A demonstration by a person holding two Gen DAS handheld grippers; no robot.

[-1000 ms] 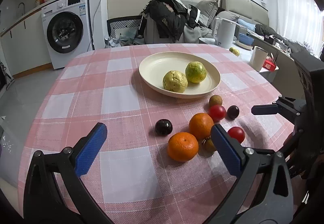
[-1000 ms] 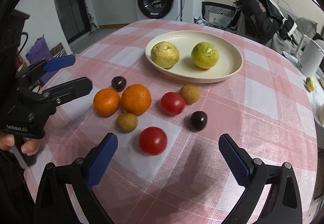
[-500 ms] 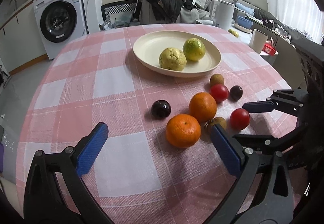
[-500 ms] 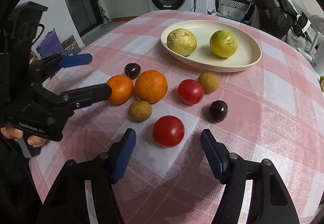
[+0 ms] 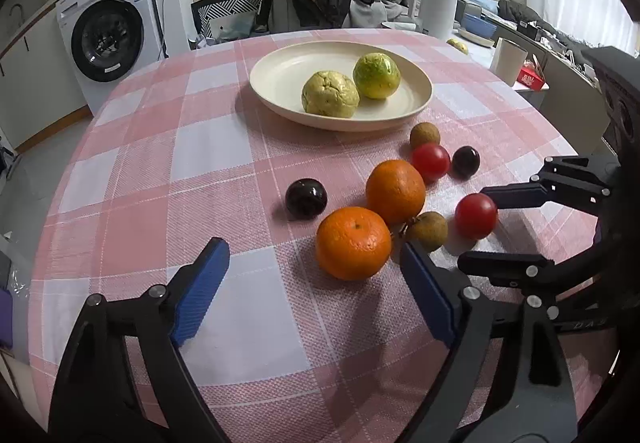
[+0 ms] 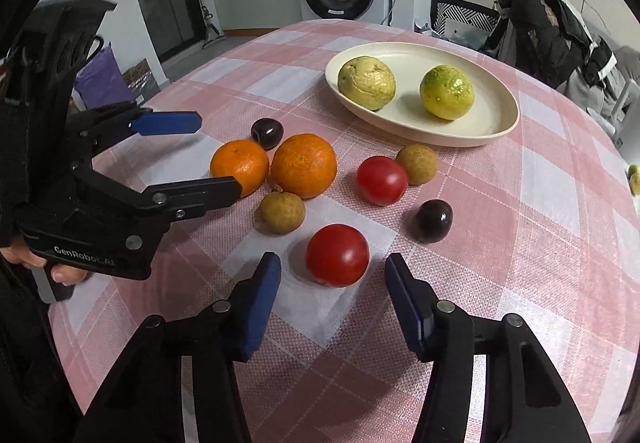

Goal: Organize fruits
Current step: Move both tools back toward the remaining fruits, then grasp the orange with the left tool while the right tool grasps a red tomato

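Right gripper (image 6: 332, 273) nearest: its jaws have just been closing and now stand half-narrowed either side of the near tomato (image 6: 337, 255), blue pads not yet touching the skin. Gaps show on both sides, so nothing is held. The narrowing looks meant to match a small, soft fruit before the squeeze.

Left gripper (image 5: 314, 259): jaws have also just been closing but stand wide, with the near orange (image 5: 353, 243) just ahead of the tips rather than between them. The wider spread suits the bigger fruit. It holds nothing.

Behind these, loose on the checked tablecloth (image 5: 152, 171): a second orange (image 5: 395, 191) touching the first, two small brown fruits (image 6: 281, 211), a second tomato (image 6: 382, 180), two dark plums (image 5: 306, 198).

Farthest, the cream plate (image 5: 280, 71) already holds a pale yellow fruit (image 5: 330, 94) and a green-yellow citrus (image 5: 376, 76), with bare room left. Judged the gathering spot; most fruit is not yet moved there.
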